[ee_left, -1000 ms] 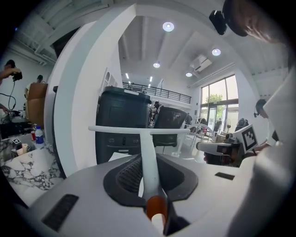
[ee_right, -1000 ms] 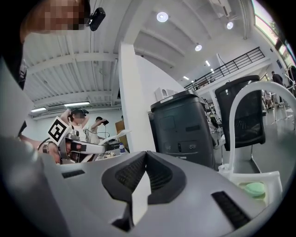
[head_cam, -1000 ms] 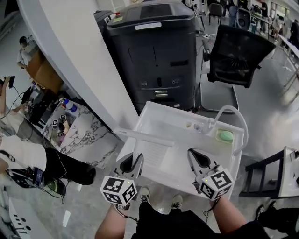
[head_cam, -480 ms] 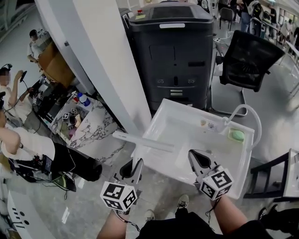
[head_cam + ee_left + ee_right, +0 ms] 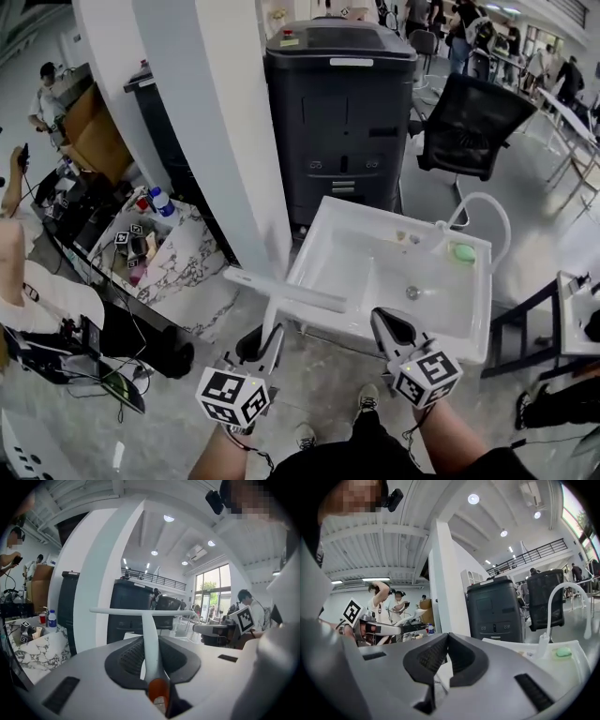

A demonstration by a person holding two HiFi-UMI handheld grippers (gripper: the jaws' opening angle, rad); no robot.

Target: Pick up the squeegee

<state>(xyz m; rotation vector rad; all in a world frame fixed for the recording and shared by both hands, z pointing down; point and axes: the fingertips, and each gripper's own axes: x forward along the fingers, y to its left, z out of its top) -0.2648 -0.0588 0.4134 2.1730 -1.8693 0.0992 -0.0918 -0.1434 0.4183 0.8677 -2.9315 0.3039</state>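
The squeegee [image 5: 286,290] is white and T-shaped, with an orange end on its handle. My left gripper [image 5: 265,339] is shut on the handle, and the blade [image 5: 140,612] stands crosswise ahead of the jaws, level, near the front left corner of the white sink [image 5: 466,330]. In the left gripper view the handle [image 5: 150,653] runs between the ribbed pads. My right gripper [image 5: 387,324] hangs in front of the sink's front rim. Its jaws meet at the tips, with nothing between them [image 5: 446,637].
A white hose faucet [image 5: 480,212] and a green sponge [image 5: 462,251] sit at the sink's back right. Behind it stand a black machine [image 5: 342,112] and a black chair [image 5: 473,122]. A white pillar [image 5: 234,141] rises at the left, beside a marble table [image 5: 178,262] and seated people.
Both grippers have drawn back from over the sink basin to just in front of its rim. The squeegee went with the left gripper, so its blade now lies off the sink's left corner.
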